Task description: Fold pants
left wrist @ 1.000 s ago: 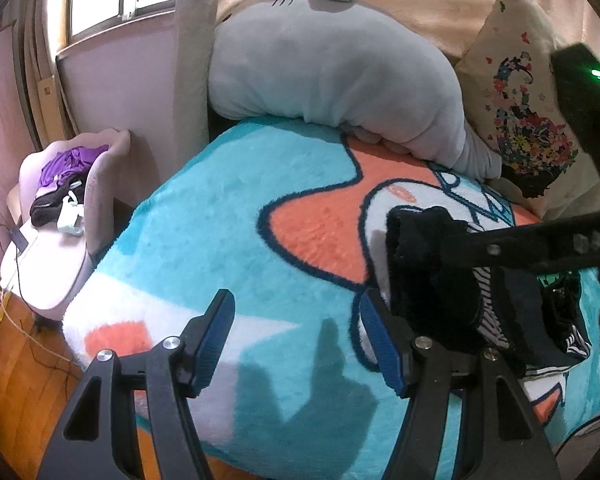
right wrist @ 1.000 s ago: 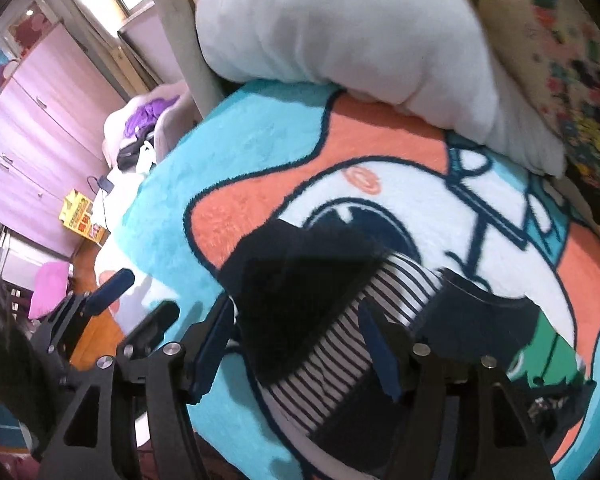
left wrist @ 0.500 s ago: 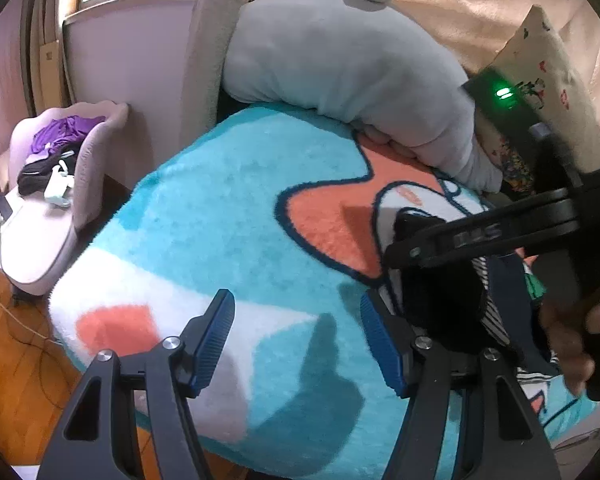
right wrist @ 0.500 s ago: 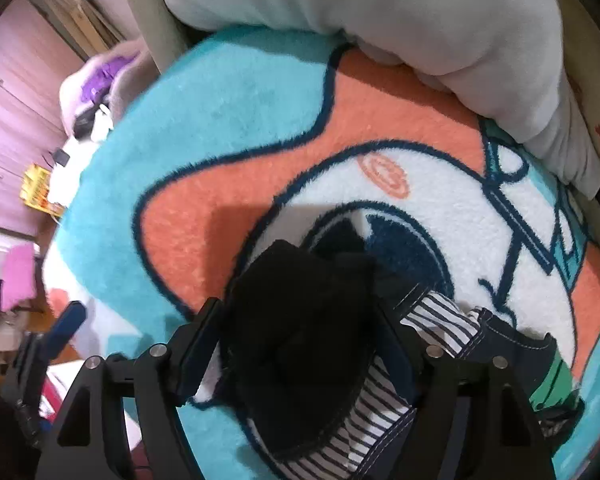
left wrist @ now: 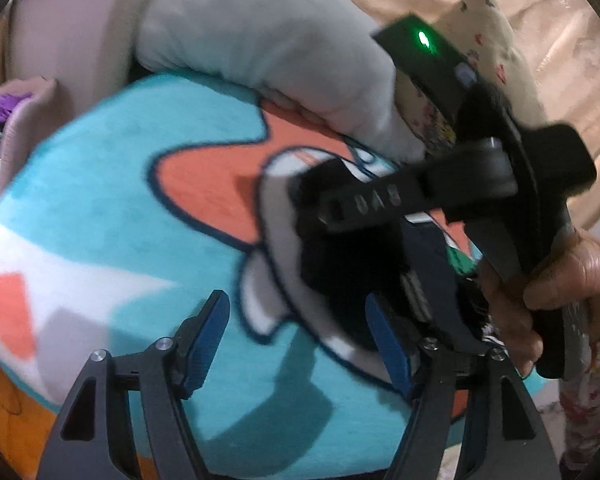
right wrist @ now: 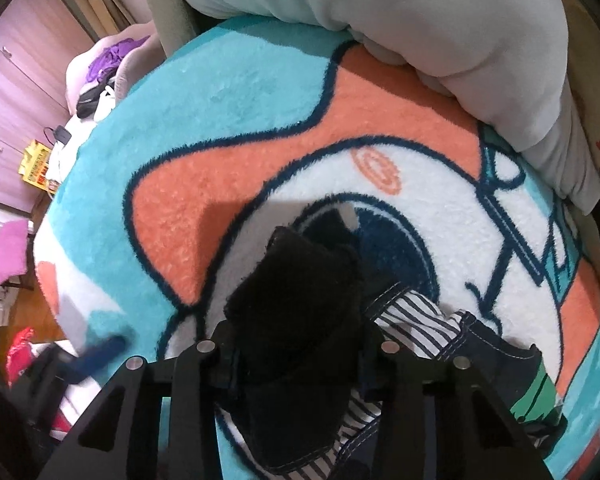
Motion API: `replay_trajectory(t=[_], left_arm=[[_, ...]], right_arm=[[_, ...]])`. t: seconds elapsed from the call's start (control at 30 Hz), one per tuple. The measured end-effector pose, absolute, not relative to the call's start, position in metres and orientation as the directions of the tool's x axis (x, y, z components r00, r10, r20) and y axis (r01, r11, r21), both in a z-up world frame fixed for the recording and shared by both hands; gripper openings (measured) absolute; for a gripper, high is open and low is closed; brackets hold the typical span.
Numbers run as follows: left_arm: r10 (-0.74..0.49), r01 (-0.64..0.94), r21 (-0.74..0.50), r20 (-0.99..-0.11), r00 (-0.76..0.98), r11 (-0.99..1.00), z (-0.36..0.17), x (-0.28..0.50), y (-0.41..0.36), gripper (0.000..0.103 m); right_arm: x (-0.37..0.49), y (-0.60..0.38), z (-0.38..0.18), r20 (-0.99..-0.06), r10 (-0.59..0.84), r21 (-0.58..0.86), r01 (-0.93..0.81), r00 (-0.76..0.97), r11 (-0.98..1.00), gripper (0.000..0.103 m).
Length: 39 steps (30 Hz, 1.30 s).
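Observation:
Dark pants with a striped lining lie bunched on a cartoon fleece blanket. My right gripper is shut on a thick black fold of the pants; its fingertips are buried in the cloth. In the left wrist view the pants show as a dark heap under the right gripper's body. My left gripper is open and empty, hovering over the blanket just left of the pants, its right finger near the cloth edge.
A big grey plush pillow and a patterned cushion lie at the back of the bed. A pink chair with clothes stands left of the bed. The blanket's near edge drops to a wooden floor.
My right gripper has closed on the black fold of the pants and pushed deeper into it. My left gripper has moved right, closer to the pants, still open.

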<state>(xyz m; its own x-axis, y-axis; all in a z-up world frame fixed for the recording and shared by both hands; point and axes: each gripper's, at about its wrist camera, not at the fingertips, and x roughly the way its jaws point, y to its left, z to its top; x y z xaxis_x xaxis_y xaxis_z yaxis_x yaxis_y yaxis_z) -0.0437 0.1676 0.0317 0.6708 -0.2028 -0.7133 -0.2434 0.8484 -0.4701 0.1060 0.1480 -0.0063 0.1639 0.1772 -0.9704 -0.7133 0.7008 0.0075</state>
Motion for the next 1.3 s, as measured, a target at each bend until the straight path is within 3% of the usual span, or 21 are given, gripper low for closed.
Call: replay_trajectory(t=[0.27,0.5,0.6,0.67,0.7,1.3], left_arm=[[-0.302,-0.153,-0.530,-0.671,0.677,0.834,0.032,-0.030,0.139,0.074],[-0.260,-0.157,-0.477,-0.693,0.673,0.865,0.036,-0.016,0.124,0.074],[-0.258,-0.153,-0.469,-0.697,0.669,0.870,0.036,-0.013,0.120,0.059],[-0.266,-0.140,-0.461,-0.705,0.658,0.876,0.034,-0.011,0.116,0.021],[-0.270,-0.136,-0.461,-0.706,0.655,0.877,0.034,-0.011,0.115,0.017],[-0.249,-0.024,-0.379,-0.654,0.714,0.925,0.084,-0.016,0.079,0.016]], right_arm=[[0.108,0.135,0.002,-0.965,0.236,0.089,-0.698,0.117,0.710,0.043],[0.104,0.124,0.009,-0.960,0.260,0.113,-0.708,0.103,0.697,0.042],[0.105,0.119,0.012,-0.956,0.279,0.131,-0.709,0.095,0.693,0.042],[0.105,0.114,0.015,-0.953,0.290,0.140,-0.710,0.093,0.690,0.042],[0.105,0.111,0.017,-0.951,0.295,0.142,-0.709,0.097,0.691,0.042],[0.093,0.046,0.068,-0.848,0.495,0.249,-0.683,0.188,0.687,0.041]])
